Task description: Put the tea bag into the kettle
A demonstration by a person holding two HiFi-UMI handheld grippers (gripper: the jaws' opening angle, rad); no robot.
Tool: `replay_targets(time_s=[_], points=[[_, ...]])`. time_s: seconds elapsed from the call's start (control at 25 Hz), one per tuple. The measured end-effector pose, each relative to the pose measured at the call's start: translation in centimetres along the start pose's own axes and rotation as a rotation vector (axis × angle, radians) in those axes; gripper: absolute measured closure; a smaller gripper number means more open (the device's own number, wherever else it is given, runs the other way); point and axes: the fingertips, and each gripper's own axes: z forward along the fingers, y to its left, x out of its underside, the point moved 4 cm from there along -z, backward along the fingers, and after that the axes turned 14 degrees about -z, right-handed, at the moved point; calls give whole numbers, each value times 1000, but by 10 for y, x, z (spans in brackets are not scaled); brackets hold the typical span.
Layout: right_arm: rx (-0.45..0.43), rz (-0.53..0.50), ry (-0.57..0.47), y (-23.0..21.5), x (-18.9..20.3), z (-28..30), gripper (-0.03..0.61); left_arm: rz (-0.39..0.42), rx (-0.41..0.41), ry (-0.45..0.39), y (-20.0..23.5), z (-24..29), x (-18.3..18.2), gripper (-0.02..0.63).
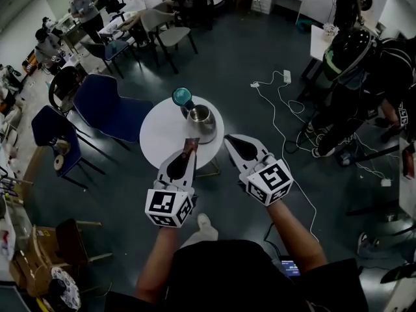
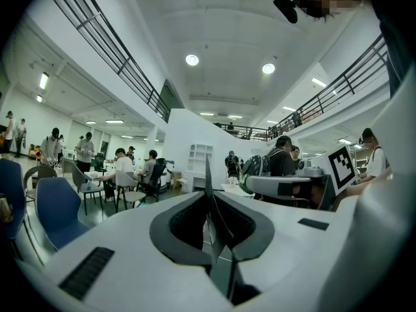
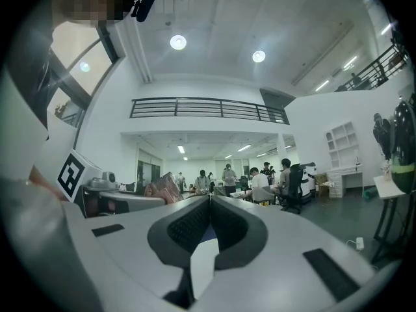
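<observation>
The left gripper [image 1: 187,156] is clamped on the tea bag [image 1: 190,144], holding it over the near edge of the round white table [image 1: 159,135], just short of the open kettle [image 1: 200,116]. The right gripper [image 1: 229,140], to its right, is pressed together on nothing. I'd say 1 step is left: carrying the bag over the rim and dropping it in.

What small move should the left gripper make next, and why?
Probably move the left gripper forward, so the tea bag pinched in it comes over the kettle. The kettle's top looks open, and the bag is short of it, near the table edge.
</observation>
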Motion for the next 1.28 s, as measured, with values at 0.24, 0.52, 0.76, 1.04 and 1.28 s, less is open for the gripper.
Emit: replay_targets(time_s=[0.24,0.52,0.76,1.04,1.28], points=[[12,-5,14,-6,2,23,558,3,21,7,20,14,-8,577],[23,-12,31,-13,8,53,558,-5,29,11,50,29,-15,577],[26,-21,38,-10,8,89,558,-11,37,8,85,36,-27,577],[51,-23,61,-9,9,130,560,-24,57,22,124,45,-37,577],[69,-38,90,-10,18,151,558,-39,68,27,153,52,-36,577]])
